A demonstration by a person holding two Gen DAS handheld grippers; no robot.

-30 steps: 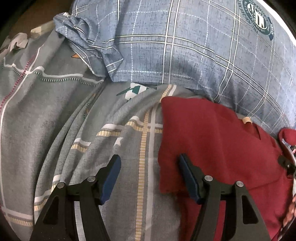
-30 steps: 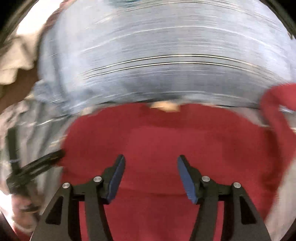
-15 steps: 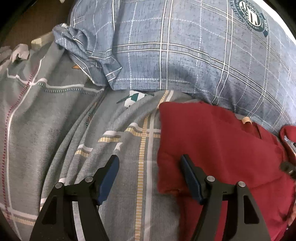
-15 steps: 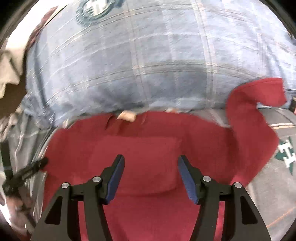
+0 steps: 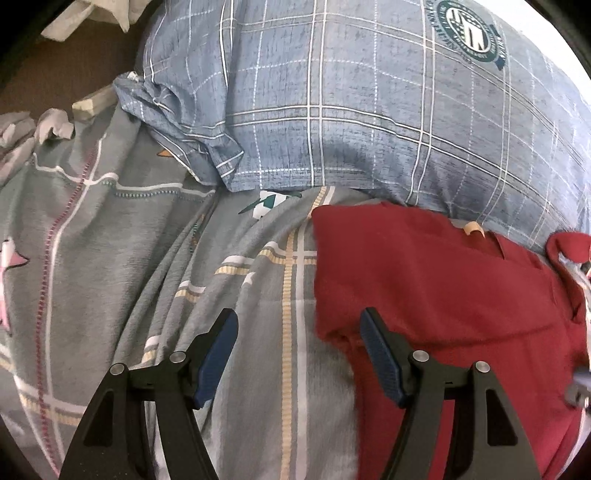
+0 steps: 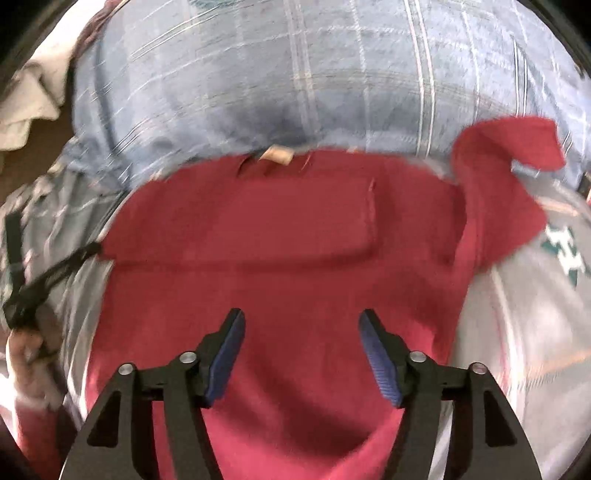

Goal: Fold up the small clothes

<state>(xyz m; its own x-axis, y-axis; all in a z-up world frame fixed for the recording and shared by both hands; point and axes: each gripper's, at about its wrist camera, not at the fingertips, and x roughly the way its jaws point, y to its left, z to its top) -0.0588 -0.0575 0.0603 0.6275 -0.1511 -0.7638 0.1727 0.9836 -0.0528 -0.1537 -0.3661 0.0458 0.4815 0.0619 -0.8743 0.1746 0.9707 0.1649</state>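
Note:
A dark red garment (image 5: pixel 436 288) lies on a grey patterned bedsheet (image 5: pixel 147 258), its top edge against a blue plaid pillow (image 5: pixel 369 110). My left gripper (image 5: pixel 299 332) is open and empty, hovering over the garment's left edge, one finger over the sheet and one over the red cloth. In the right wrist view the garment (image 6: pixel 295 240) lies flat with a tan neck label (image 6: pixel 275 154) at its top and a sleeve (image 6: pixel 506 173) turned up at the right. My right gripper (image 6: pixel 301 332) is open and empty above the garment's middle. The left gripper (image 6: pixel 37 280) shows at that view's left edge.
The big blue plaid pillow (image 6: pixel 295 74) bounds the far side. Pale crumpled cloth (image 5: pixel 92 14) lies beyond the bed at top left, by dark brown floor (image 5: pixel 55 74). A small pale block (image 5: pixel 94 103) sits at the sheet's far edge.
The right gripper has swung left across the garment; the turned-up sleeve now sits further right in its view. The left gripper has drifted slightly. Both stay open.

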